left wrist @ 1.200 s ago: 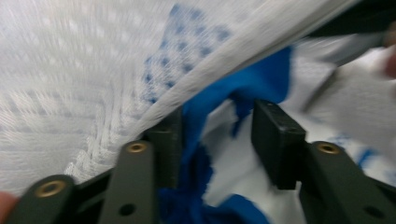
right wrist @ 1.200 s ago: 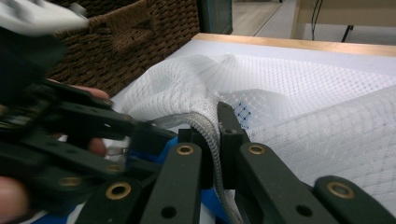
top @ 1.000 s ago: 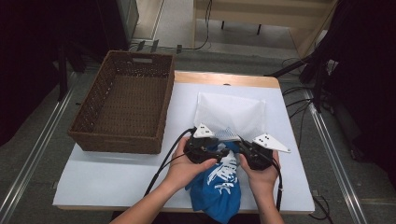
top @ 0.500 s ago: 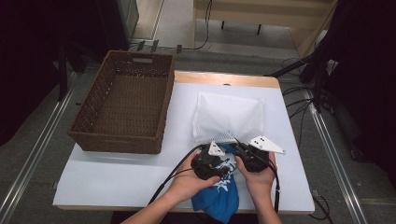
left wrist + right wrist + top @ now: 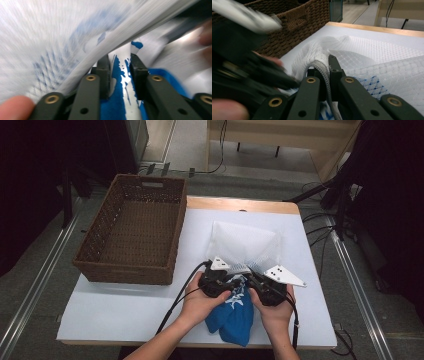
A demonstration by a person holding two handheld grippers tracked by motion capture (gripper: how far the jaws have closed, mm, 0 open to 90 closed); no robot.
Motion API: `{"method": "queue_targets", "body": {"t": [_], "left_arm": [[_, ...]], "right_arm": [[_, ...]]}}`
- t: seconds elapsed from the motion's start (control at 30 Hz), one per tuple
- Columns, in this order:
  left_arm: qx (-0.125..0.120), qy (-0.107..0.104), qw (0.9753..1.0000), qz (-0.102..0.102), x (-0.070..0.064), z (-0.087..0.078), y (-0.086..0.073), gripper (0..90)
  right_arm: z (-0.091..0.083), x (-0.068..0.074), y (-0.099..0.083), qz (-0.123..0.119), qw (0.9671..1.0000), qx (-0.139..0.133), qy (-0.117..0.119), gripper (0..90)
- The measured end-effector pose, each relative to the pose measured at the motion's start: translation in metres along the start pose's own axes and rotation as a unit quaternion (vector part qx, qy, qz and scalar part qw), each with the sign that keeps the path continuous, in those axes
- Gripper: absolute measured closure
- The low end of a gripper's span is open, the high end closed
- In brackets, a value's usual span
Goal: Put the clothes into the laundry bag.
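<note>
Your left hand-held gripper [image 5: 216, 281] sits at the near edge of the white mesh bag [image 5: 245, 245], its jaws clamped on a fold of the blue cloth [image 5: 231, 317] with white print. In the left gripper view that cloth [image 5: 117, 75] runs up between the two black jaws, while the mesh bag [image 5: 50, 42] drapes blurred across the upper left.

Your right hand-held gripper [image 5: 267, 287] is just beside the left one, and its jaws are pinched together on the bag's corded rim [image 5: 323, 71], lifting the mesh edge off the tabletop [image 5: 125, 305]. Blue shows through the netting [image 5: 369, 85] to the right of those jaws.

The blue cloth lies partly under the bag's mouth, with most of it bunched between your hands at the near edge of the tabletop. The wicker basket [image 5: 135, 232] stands well to the left.
</note>
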State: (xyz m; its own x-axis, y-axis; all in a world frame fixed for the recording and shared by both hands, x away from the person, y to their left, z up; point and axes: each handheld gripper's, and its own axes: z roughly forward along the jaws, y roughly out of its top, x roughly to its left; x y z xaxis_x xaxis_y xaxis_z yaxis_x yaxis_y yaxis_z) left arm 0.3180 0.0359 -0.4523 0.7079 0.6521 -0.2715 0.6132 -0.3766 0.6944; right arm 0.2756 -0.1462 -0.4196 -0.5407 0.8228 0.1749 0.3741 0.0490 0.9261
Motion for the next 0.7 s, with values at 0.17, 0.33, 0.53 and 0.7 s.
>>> {"method": "queue_targets", "body": {"t": [0.17, 0.33, 0.53, 0.7], "left_arm": [[-0.019, -0.026, 0.9994, -0.012, -0.001, 0.002, -0.005, 52.2], [-0.061, -0.024, 0.9976, 0.022, -0.016, -0.032, 0.002, 32.8], [0.001, -0.015, 0.9992, 0.037, -0.023, -0.032, -0.016, 18.6], [0.044, 0.046, 0.9952, 0.075, -0.028, -0.008, -0.041, 37.2]], "right_arm": [[0.002, -0.004, -0.004, 0.001, 1.0, 0.007, -0.005, 90.0], [0.005, -0.01, -0.008, 0.012, 0.9998, 0.012, -0.009, 90.0], [0.004, -0.011, -0.007, 0.012, 0.9998, 0.01, -0.013, 90.0], [0.005, -0.01, -0.007, 0.014, 0.9998, 0.011, -0.011, 90.0]]}}
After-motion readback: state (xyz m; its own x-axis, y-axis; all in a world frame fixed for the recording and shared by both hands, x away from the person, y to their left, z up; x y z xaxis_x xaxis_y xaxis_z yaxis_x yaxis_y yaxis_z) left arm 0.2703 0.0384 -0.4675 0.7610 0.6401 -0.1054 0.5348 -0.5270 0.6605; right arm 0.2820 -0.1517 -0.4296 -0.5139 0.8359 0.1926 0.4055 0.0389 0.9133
